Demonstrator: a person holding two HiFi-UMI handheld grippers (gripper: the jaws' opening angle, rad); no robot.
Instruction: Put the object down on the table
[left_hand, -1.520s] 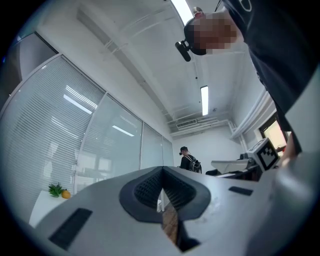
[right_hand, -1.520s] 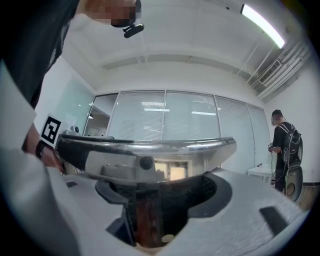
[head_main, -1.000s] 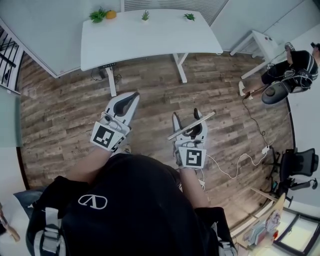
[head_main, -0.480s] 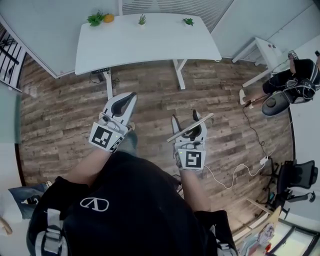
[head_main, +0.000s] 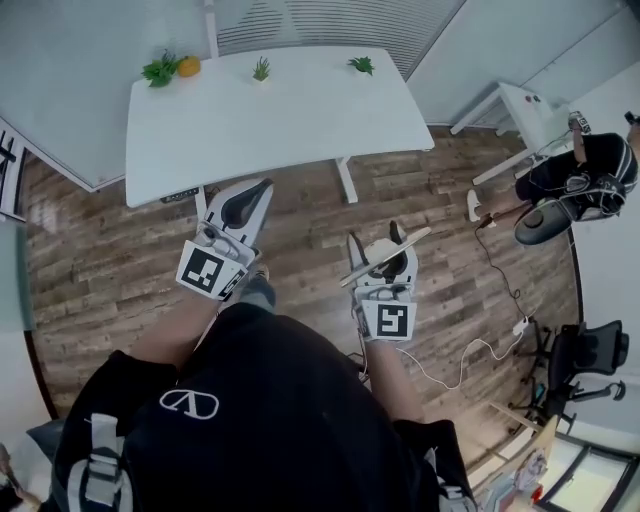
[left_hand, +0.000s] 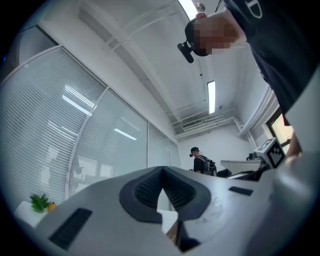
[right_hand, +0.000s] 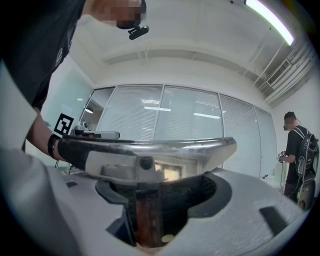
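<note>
Tool (head_main: 413, 239) with shiny metal blade and wooden handle, clamped in right gripper (head_main: 375, 244); left gripper (head_main: 256, 196) closed, empty.

At 12 o'clock the white rectangular table (head_main: 290, 125) is bare across its near and middle parts. Three small green potted plants (head_main: 261, 69) and a round orange fruit (head_main: 188, 66) line its far edge. The left gripper (head_main: 262, 190), jaws together, hangs at its near edge. The flat metal blade (head_main: 418, 238) clamped in the right gripper (head_main: 374, 236) juts toward 2 o'clock.

Wood-plank floor (head_main: 110, 260), black office chair (head_main: 590, 352) (right edge), another person (head_main: 580, 170)
</note>
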